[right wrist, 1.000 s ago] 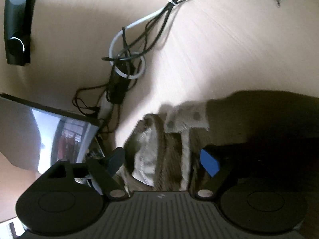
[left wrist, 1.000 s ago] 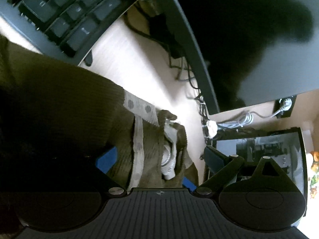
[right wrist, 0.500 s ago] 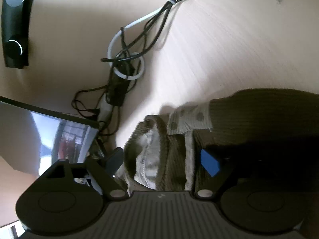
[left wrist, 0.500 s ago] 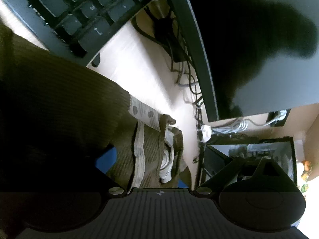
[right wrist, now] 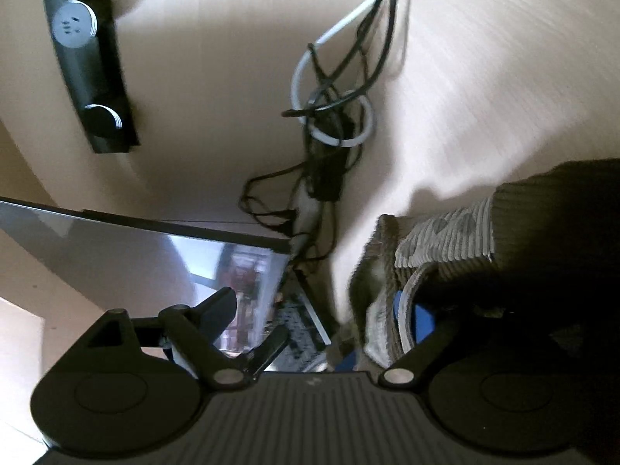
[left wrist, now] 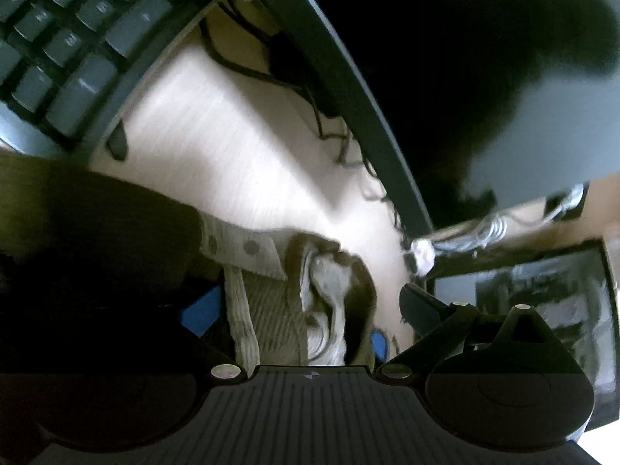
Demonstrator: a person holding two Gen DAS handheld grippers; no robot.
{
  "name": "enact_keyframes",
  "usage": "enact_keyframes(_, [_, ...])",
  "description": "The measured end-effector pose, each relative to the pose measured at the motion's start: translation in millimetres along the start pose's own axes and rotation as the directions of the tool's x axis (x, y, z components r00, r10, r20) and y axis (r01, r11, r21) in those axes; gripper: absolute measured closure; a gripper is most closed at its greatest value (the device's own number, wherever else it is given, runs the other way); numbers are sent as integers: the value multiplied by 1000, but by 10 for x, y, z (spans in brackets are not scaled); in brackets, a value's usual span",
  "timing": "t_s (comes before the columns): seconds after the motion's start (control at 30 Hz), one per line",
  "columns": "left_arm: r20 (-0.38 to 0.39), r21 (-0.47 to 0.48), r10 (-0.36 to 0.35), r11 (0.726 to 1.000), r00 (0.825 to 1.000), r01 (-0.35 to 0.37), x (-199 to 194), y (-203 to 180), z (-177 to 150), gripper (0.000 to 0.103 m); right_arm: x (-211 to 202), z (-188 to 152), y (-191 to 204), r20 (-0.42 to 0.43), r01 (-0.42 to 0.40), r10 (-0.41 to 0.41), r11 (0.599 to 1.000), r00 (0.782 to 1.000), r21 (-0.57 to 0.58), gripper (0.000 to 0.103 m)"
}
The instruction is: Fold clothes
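Observation:
An olive corduroy garment (left wrist: 271,321) with pale dotted lining lies bunched on the light wooden desk (left wrist: 217,135). My left gripper (left wrist: 306,306) has its fingers wide apart around the bunched edge. The blue left pad (left wrist: 201,310) is beside the cloth and the right finger (left wrist: 416,302) stands clear of it. In the right wrist view the same garment (right wrist: 445,236) sits at the right. My right gripper (right wrist: 321,310) is opening. The cloth lies against its blue right pad (right wrist: 420,317), and its left finger (right wrist: 221,302) is well apart from the cloth.
A dark keyboard (left wrist: 77,38) lies at the far left and a monitor (left wrist: 465,77) leans over the desk. Tangled cables (right wrist: 329,116), a black bar with round knobs (right wrist: 89,77) and a reflective screen (right wrist: 155,255) lie beyond the garment.
In the right wrist view the cloth has slid from the middle of the gap toward the right finger, and the view has tipped up. The left view has shifted a little toward the keyboard.

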State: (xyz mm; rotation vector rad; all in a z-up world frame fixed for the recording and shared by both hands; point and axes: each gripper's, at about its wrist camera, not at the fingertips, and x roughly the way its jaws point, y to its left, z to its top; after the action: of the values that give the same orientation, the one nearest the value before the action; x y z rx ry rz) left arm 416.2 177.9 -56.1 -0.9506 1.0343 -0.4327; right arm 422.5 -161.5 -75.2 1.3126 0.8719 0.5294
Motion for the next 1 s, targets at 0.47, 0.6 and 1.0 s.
enact_keyframes(0.47, [91, -94, -365, 923, 927, 373, -112, -46, -119, 0, -247, -171, 266, -3, -152, 153, 981, 988, -117, 11])
enact_keyframes(0.6, [136, 14, -497, 866, 857, 501, -528, -382, -193, 0, -615, -385, 708, 72, -137, 157, 964, 985, -229, 11])
enact_keyframes(1.0, [236, 632, -787, 570, 570, 525, -2962, -1775, -718, 0, -1992, -1811, 2552, 286, -35, 342, 693, 895, -720, 11])
